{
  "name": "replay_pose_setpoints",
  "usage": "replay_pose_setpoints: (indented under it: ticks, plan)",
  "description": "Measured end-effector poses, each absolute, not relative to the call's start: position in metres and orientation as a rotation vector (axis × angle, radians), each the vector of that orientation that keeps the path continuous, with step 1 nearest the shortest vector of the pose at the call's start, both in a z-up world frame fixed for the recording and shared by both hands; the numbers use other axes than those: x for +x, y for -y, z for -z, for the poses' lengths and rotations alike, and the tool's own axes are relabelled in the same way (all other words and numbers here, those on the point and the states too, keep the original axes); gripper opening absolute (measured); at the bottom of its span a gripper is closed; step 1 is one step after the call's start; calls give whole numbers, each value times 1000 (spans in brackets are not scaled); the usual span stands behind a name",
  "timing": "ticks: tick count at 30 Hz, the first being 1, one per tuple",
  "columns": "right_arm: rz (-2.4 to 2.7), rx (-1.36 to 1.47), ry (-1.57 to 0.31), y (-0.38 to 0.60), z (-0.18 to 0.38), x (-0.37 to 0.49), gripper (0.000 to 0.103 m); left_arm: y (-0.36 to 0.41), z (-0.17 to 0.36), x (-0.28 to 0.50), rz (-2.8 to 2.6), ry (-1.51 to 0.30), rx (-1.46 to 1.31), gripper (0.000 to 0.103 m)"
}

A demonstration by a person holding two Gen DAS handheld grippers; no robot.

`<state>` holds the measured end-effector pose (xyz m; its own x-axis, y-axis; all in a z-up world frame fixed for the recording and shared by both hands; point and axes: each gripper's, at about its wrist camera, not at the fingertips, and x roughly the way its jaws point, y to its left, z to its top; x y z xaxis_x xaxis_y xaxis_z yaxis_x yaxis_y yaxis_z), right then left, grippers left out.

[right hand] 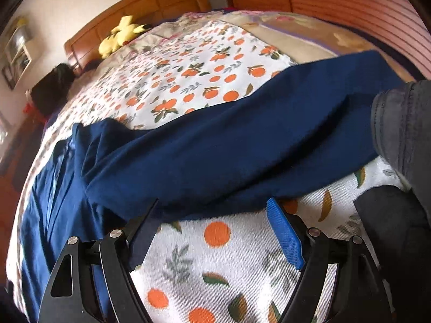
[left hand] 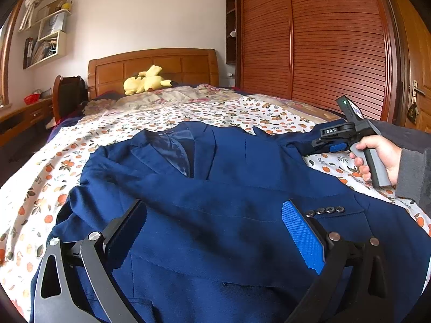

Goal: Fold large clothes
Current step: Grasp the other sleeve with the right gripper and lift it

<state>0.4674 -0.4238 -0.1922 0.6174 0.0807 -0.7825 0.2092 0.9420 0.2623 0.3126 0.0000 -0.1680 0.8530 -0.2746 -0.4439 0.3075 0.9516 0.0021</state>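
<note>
Blazer [left hand: 215, 188] edge beside bare bedspread [right hand: 215, 255]

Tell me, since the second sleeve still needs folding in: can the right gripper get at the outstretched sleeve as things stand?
Probably yes. The right gripper is open just short of the sleeve, which lies flat on the orange-print bedspread, and nothing lies between them. The gripper's fingertips already sit at the sleeve's near edge.
</note>
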Motion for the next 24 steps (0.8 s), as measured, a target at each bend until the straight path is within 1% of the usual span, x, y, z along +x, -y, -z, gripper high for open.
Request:
replay_pose_setpoints:
  ticks: [1, 2, 3, 5, 6, 7, 8, 10, 15, 18, 24]
  plan:
    - [91, 349, -906, 425, 192, 470, 68, 0, 168, 313, 307, -456, 74, 101]
    - [115, 345, -908, 426, 193, 473, 56, 0, 168, 313, 307, -457, 72, 101]
    - [150, 330, -914, 426, 194, 477, 49, 0, 169, 313, 308, -458, 72, 101]
    - [177, 293, -920, 427, 194, 483, 16, 0, 169, 313, 309, -459, 71, 101]
    - [176, 271, -917, 427, 194, 485, 10, 1, 169, 313, 310, -459, 73, 101]
    - [168, 260, -916, 425, 192, 487, 7, 1, 169, 313, 312, -458, 74, 101]
    - [169, 251, -911, 423, 189, 488, 5, 1, 168, 313, 312, -456, 76, 101]
    - [170, 220, -882, 416, 180, 486, 4, 1, 169, 313, 312, -457, 77, 101]
    - [63, 94, -759, 371, 136, 471, 4, 2, 169, 312, 311, -460, 73, 101]
    - [-54, 36, -720, 337, 115, 457, 4, 1, 168, 312, 310, -463, 71, 101]
    - [-207, -43, -720, 275, 100, 432, 4, 1, 168, 313, 310, -464, 70, 101]
